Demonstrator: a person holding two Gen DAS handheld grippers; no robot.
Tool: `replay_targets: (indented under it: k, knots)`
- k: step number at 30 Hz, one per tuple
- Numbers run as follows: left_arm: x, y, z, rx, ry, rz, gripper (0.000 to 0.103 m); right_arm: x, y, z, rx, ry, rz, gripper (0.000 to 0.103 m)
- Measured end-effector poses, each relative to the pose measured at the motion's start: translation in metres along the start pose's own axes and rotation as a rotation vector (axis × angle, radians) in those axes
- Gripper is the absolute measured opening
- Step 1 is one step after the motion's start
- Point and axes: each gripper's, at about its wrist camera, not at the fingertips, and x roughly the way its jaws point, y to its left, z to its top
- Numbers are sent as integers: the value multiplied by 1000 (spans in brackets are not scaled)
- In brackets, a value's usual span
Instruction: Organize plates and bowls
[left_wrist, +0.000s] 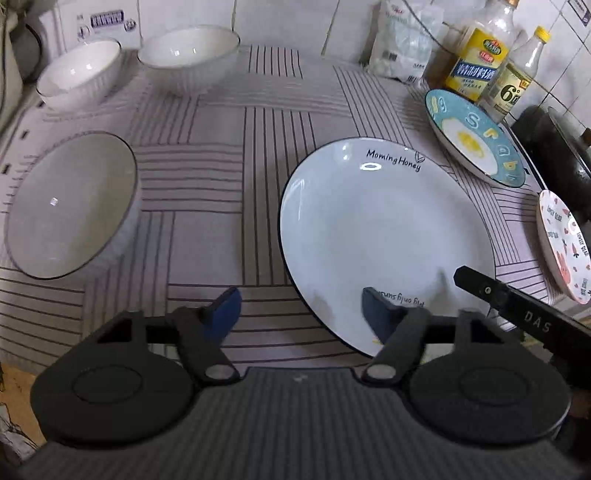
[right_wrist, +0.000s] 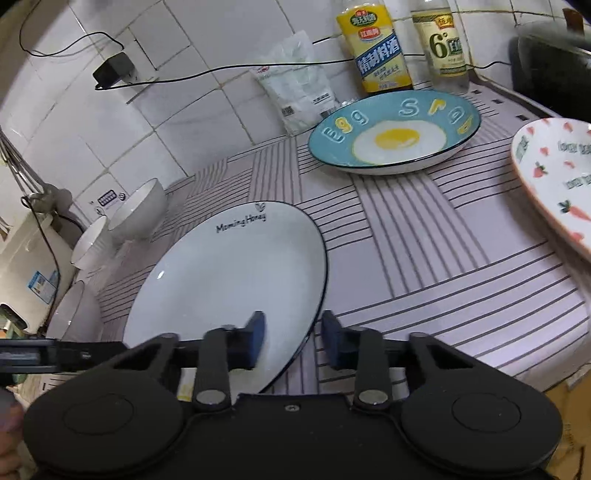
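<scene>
A large white plate (left_wrist: 384, 236) with "Morning Honey" lettering lies on the striped cloth, also in the right wrist view (right_wrist: 229, 273). My left gripper (left_wrist: 301, 314) is open at the plate's near left rim, one pad over the plate. My right gripper (right_wrist: 293, 339) is open and straddles the plate's near right rim. A blue egg plate (left_wrist: 476, 136) (right_wrist: 395, 133) lies behind. A pink carrot-print plate (left_wrist: 565, 243) (right_wrist: 554, 181) sits at the right. Three white bowls (left_wrist: 70, 203) (left_wrist: 79, 74) (left_wrist: 188, 55) stand at the left.
Two bottles (right_wrist: 373, 48) (right_wrist: 439, 40) and a white bag (right_wrist: 295, 85) stand by the tiled wall. A dark pot (left_wrist: 561, 147) is at the far right. A charger and cable (right_wrist: 110, 70) hang on the wall. The counter's front edge is close below the grippers.
</scene>
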Motion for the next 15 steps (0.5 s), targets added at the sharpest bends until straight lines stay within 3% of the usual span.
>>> replay_targets:
  k: [2,6,10,15]
  knots:
    - [5,1,3,-7,14,-23,59,5,-1,-1,-1,9,-12,23]
    - [13,5,4,1,36,-49,35,5,-5,-1,15,9,1,20]
    - [23,7,5,-27,53,-90,28,6,-9,-1,23,-1,21,19]
    - [25,3,3,-24,20,-80,24,7,-12,-1,12,-2,38,19]
